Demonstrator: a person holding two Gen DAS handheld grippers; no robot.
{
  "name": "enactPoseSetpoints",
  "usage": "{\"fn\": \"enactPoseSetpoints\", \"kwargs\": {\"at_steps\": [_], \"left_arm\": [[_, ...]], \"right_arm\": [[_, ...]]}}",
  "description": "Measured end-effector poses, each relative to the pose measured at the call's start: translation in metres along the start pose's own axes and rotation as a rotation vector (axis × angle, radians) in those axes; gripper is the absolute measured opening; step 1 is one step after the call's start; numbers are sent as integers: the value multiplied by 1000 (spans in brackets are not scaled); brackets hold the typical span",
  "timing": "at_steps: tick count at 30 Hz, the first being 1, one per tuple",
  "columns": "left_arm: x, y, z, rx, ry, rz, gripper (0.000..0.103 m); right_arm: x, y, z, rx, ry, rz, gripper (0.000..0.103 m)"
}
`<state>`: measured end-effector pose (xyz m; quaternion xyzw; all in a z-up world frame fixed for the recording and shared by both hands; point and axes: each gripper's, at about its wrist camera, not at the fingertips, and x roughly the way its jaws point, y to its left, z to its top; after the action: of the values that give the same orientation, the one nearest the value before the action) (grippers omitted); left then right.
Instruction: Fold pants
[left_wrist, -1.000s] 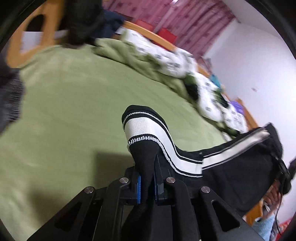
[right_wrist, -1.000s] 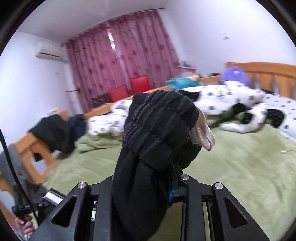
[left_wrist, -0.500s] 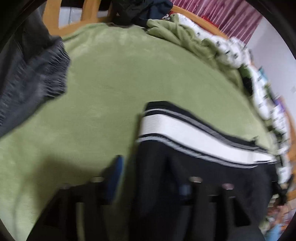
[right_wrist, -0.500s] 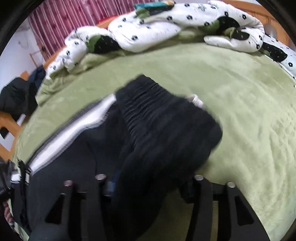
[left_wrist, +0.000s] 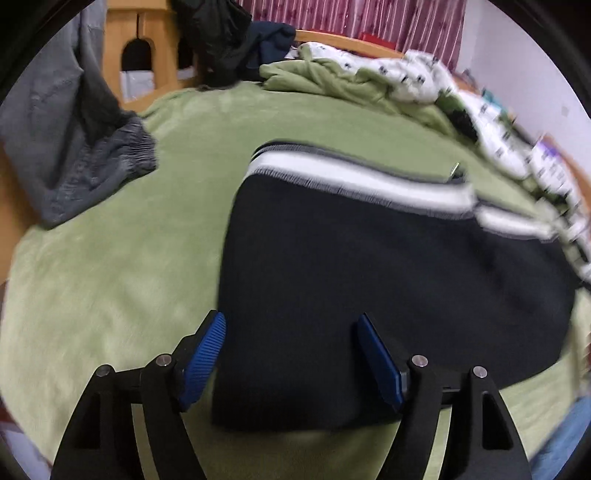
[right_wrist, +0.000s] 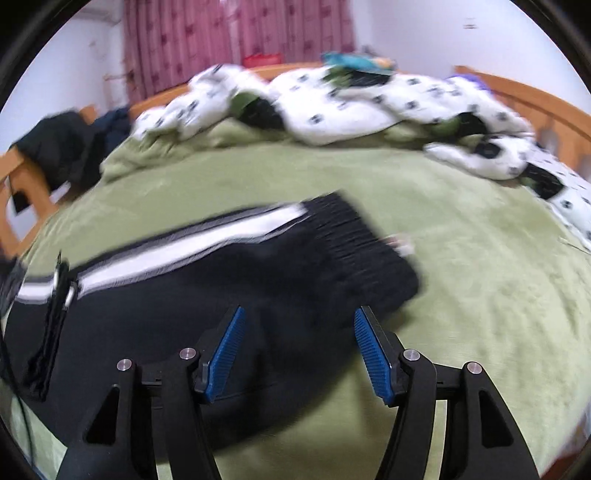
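While spread wide over the near edge of the pants (left_wrist: 369, 288), left hand-held gripper (left_wrist: 291, 354) released, blue pads (left_wrist: 205, 358) apart, nothing between them. Black pants flat on green bed cover (left_wrist: 110, 277), white side stripe (left_wrist: 354, 177) along the far edge, left edge running straight up from left pad. Bare green cover to the left and beyond the stripe, plenty of room. Grey garment (left_wrist: 74, 147) draped at upper left, apart from pants. Dark clothes (left_wrist: 229, 33) heaped on wooden bed frame (left_wrist: 144, 40) at back. Crumpled white spotted duvet (left_wrist: 424, 74) along the far right. Pink curtains (left_wrist: 369, 18) behind.

Right wrist view: right hand-held gripper (right_wrist: 297, 354) also released, pads (right_wrist: 225, 354) apart, hovering over pants (right_wrist: 221, 314). Ribbed waistband (right_wrist: 362, 251) at right end, blurred. Stripe (right_wrist: 184, 247) running left toward far edge. Open green cover (right_wrist: 480, 277) to the right of waistband. Duvet (right_wrist: 351, 107) piled across the back, wooden headboard (right_wrist: 535, 99) right, curtains (right_wrist: 236, 37) and white wall (right_wrist: 424, 29) beyond. Dark clothes (right_wrist: 62, 144) at left on frame.
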<state>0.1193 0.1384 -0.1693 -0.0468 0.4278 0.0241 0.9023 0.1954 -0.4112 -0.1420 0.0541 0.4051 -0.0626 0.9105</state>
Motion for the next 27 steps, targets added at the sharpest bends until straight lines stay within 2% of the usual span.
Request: {"fn": "enactPoseSetpoints", "kwargs": {"at_steps": [2, 4, 6, 11, 13, 16, 18, 21, 24, 26, 27], "left_arm": [[-5, 3, -6, -23, 10, -18, 76], [-10, 16, -7, -94, 25, -96, 76], [-13, 34, -12, -172, 23, -148, 76], [-12, 64, -22, -330, 24, -272, 74], [-10, 65, -23, -339, 33, -283, 74], [-1, 61, -25, -352, 43, -272, 74], [2, 57, -24, -352, 44, -261, 74], [5, 48, -21, -331, 42, -233, 74], [5, 48, -20, -306, 32, -222, 64], [4, 47, -20, -303, 31, -235, 56], [4, 48, -19, -302, 30, -240, 55]], "right_arm": [[31, 10, -7, -48, 124, -94, 61], [22, 20, -9, -88, 87, -130, 61], [3, 25, -7, -57, 88, -76, 60], [-47, 37, -10, 62, -7, 0, 61], [-63, 51, -11, 62, -55, -15, 61], [-71, 75, -10, 14, -77, 0, 62], [-68, 85, -11, -17, -84, 16, 62], [-56, 89, -18, 3, -101, -18, 62], [-37, 80, -29, 88, -47, 11, 62], [-22, 76, -30, 125, 45, 42, 60], [-17, 74, -30, 136, 73, 56, 58]]}}
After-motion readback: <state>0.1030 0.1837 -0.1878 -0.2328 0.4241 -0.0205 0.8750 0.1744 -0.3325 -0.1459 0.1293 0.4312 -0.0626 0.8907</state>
